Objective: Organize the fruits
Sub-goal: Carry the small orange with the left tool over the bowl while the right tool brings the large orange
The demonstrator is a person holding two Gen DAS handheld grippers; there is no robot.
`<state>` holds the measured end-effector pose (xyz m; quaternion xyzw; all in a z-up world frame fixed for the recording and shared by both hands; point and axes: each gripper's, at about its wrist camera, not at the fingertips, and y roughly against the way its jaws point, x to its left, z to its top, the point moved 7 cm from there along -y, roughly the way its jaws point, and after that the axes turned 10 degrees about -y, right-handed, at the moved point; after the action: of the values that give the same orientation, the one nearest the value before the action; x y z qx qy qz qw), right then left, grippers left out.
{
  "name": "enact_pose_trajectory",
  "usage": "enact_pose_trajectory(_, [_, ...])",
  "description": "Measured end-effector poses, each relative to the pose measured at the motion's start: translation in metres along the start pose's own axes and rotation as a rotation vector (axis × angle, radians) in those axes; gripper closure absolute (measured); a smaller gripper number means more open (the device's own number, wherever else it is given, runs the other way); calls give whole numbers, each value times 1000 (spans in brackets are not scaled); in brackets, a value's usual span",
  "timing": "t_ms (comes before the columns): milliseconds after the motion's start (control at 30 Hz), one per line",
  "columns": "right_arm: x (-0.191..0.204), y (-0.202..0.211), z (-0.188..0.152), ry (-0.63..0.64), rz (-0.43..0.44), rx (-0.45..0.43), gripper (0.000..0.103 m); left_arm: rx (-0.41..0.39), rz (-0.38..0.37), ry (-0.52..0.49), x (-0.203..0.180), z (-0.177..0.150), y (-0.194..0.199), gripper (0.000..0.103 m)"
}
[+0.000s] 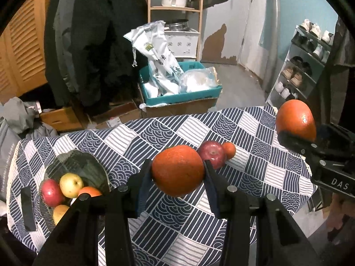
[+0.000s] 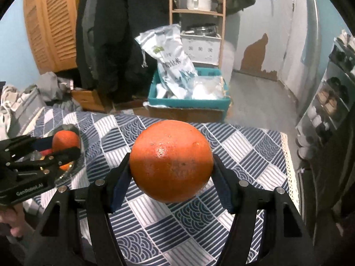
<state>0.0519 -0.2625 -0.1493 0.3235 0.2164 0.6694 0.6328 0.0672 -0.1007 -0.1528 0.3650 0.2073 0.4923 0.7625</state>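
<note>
Altogether two tool-held oranges (image 1: 178, 170) (image 2: 171, 160), four fruits in bowl (image 1: 88, 166)

Dim indoor light falls from above, leaving a small glare spot on the large orange (image 2: 170, 160) and soft shadow beneath it. Fisheye distortion bends both views, with black vignetting at the corners. The right wrist view's background is blurred.

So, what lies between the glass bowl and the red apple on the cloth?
In the left wrist view, only bare patterned tablecloth lies between the glass bowl and the red apple; the left gripper holds its orange above that stretch.
</note>
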Motion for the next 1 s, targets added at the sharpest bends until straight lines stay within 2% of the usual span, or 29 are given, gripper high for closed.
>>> enact_pose_trajectory(667, [61, -2, 15, 81, 71, -3, 35, -30, 29, 95, 50, -6, 22, 57])
enact_pose_trajectory(1000, [103, -19, 19, 113, 115, 23, 35, -23, 56, 157, 85, -19, 26, 57])
